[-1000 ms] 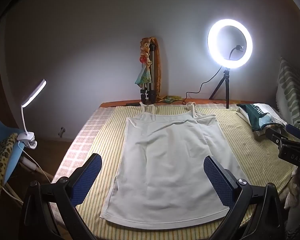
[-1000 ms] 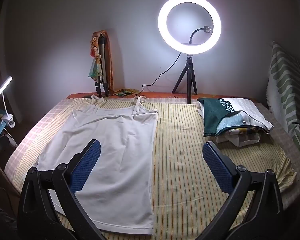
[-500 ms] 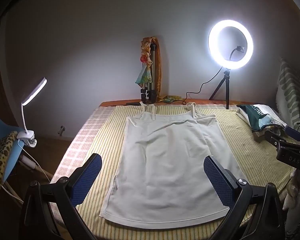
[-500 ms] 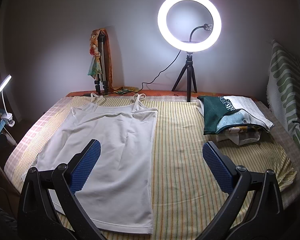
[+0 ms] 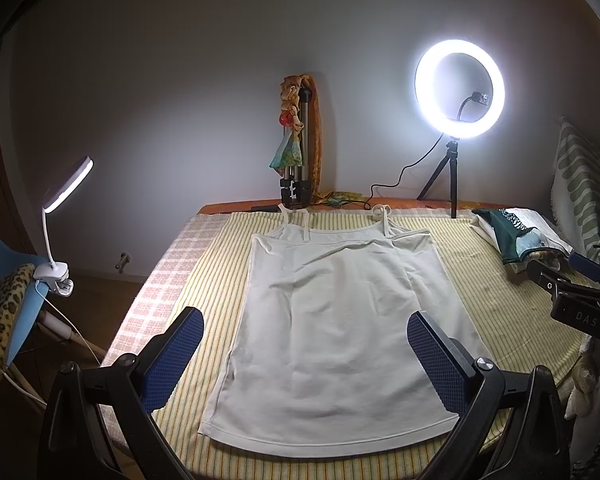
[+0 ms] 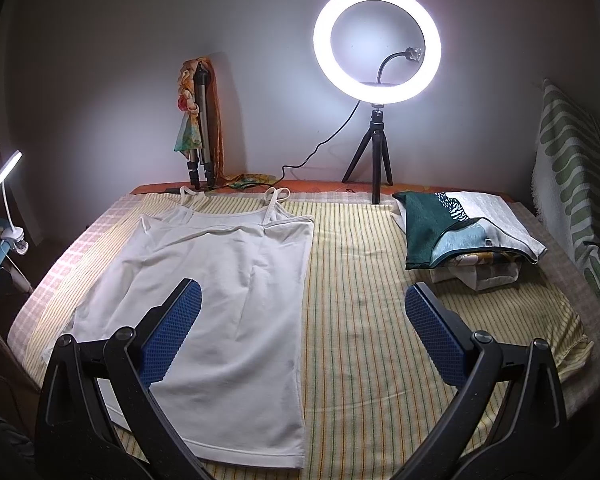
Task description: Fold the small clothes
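A white strappy top (image 5: 340, 332) lies flat on the yellow striped cloth (image 5: 500, 312), straps toward the wall, hem toward me. It also shows in the right wrist view (image 6: 220, 300), left of centre. My left gripper (image 5: 304, 356) is open and empty, held above the top's lower half. My right gripper (image 6: 302, 336) is open and empty, above the top's right edge and the bare cloth (image 6: 360, 300). The right gripper also shows at the right edge of the left wrist view (image 5: 572, 292).
A stack of folded clothes (image 6: 468, 232) sits at the back right. A lit ring light on a tripod (image 6: 376, 44) and a folded tripod with scarves (image 6: 200, 120) stand by the wall. A clip lamp (image 5: 60, 208) sits on a chair at left. A striped cushion (image 6: 572, 184) is at right.
Both grippers have drifted only slightly; the views shift a little. The top has not moved.
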A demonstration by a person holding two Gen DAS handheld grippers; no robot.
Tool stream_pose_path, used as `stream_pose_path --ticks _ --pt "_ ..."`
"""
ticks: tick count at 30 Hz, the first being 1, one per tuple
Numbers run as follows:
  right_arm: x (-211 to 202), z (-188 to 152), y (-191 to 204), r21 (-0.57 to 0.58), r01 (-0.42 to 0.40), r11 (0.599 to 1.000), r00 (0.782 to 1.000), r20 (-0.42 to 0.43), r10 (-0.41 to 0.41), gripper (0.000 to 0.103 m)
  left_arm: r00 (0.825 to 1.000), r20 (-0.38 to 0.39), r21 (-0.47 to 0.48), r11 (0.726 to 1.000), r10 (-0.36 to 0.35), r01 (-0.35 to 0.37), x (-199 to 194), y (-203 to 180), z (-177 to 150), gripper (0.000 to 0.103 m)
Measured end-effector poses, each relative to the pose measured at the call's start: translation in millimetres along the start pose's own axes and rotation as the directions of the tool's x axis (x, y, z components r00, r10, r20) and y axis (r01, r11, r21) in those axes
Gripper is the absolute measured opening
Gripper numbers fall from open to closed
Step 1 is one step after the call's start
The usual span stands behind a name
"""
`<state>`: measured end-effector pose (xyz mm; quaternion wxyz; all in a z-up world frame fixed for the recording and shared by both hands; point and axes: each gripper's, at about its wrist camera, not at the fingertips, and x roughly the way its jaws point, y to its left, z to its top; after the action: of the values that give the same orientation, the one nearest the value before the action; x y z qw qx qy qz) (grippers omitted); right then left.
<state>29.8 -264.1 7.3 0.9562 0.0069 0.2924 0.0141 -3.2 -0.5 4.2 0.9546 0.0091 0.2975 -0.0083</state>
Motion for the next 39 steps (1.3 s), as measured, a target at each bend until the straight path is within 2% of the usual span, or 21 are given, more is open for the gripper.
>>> stream_pose_path --ticks 39 --pt "0.9 -0.2 0.1 0.001 -0.001 1.0 1.0 -0.005 0.001 0.103 1.0 0.001 0.003 1.0 -0.003 0.003 -1.5 -1.1 0.6 0.103"
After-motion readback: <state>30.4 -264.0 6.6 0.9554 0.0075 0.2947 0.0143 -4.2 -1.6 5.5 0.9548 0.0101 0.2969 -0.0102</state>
